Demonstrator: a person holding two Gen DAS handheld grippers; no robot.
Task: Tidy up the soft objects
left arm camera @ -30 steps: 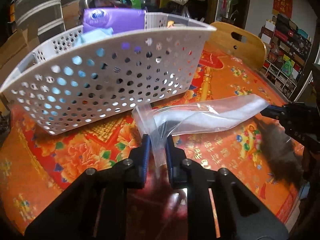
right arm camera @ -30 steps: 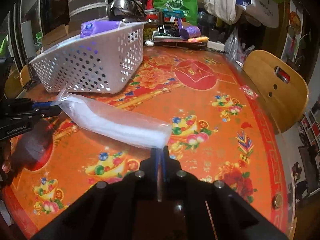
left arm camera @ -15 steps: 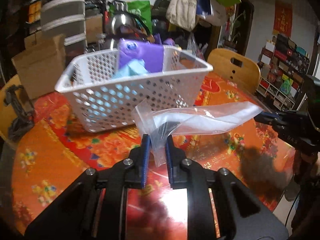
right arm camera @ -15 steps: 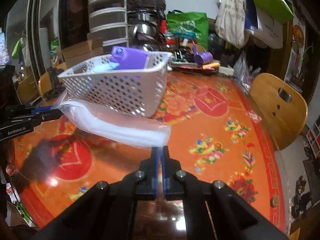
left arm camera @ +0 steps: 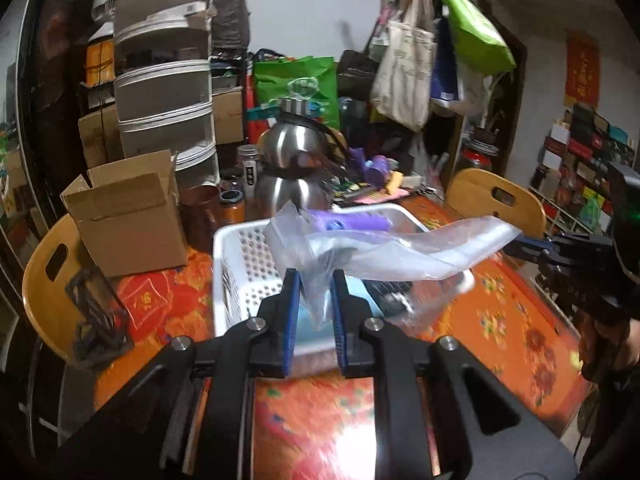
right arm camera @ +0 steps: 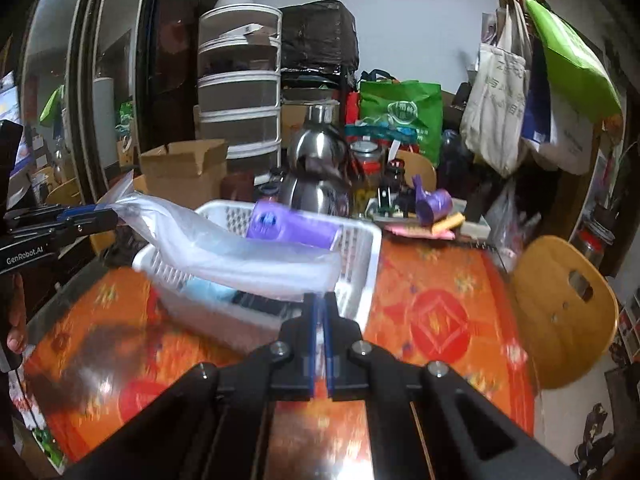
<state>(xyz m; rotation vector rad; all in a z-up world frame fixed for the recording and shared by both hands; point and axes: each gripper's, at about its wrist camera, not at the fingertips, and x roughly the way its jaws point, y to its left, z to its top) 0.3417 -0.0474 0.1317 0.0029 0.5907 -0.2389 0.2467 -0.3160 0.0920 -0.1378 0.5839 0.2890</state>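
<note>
Cluttered table (right arm camera: 448,312): both grippers, left (left arm camera: 313,280) and right (right arm camera: 320,300), pinch a clear bag (left arm camera: 400,252) (stretched between them) above the basket (left arm camera: 232,248); kettle (left arm camera: 296,176) beyond.

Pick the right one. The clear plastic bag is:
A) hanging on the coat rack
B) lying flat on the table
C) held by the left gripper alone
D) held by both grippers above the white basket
D: the left gripper and the right gripper each pinch an end of the bag, which spans over the basket.
</note>
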